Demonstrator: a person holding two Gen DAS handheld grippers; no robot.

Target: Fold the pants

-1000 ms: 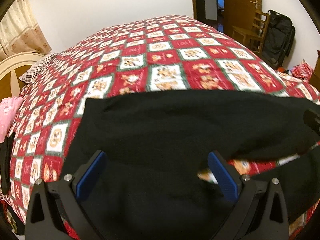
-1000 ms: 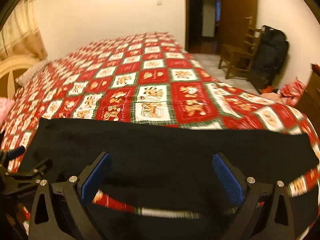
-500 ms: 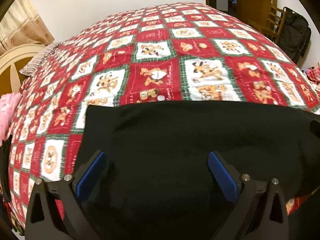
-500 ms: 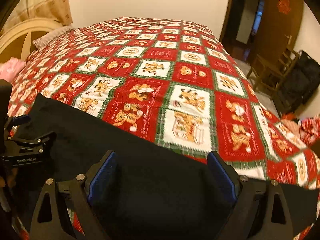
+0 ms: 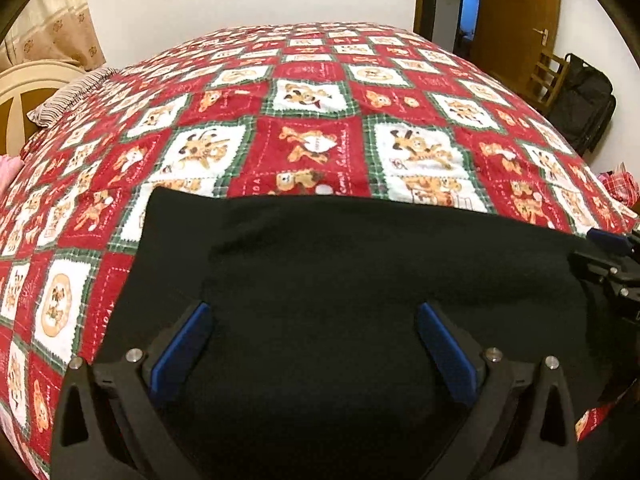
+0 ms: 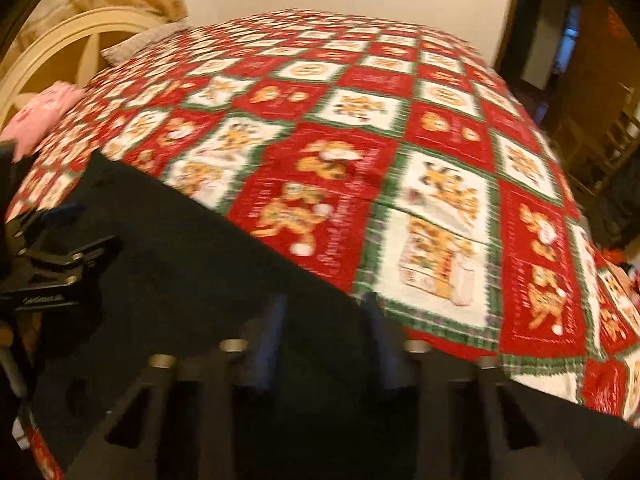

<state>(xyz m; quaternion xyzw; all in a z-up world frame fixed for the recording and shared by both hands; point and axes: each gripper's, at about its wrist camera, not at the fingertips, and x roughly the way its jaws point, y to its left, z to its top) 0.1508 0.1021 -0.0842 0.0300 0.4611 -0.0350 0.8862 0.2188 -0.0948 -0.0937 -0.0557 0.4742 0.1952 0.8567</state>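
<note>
- Two claws low over black pants (image 5: 360,280) spread on the bed, on a red/white/green checkered quilt (image 5: 312,140).
- Left claw (image 5: 312,340): jaws spread wide, blue pads (image 5: 180,352) apart, nothing between them but pants fabric lying underneath; not gripping. Points forward across the bed, roughly level, over the pants' middle.
- Right claw (image 6: 324,328): heavily motion-blurred; fingers look closer together than the left's, dark cloth around them, cannot tell if it has hold of the pants. Tilted, view rolled so the pants' far edge runs diagonally.
- Right claw (image 5: 612,264) also shows at the right edge of the left wrist view, at the pants' right end; left claw (image 6: 52,256) shows at the left edge of the right wrist view, over the pants' left part.
- Pants' far edge straight, near left corner squared on the quilt.
- Striped pillow (image 5: 68,96) by headboard (image 5: 24,88); wooden chair (image 5: 548,76) and black bag (image 5: 580,100) near door.
</note>
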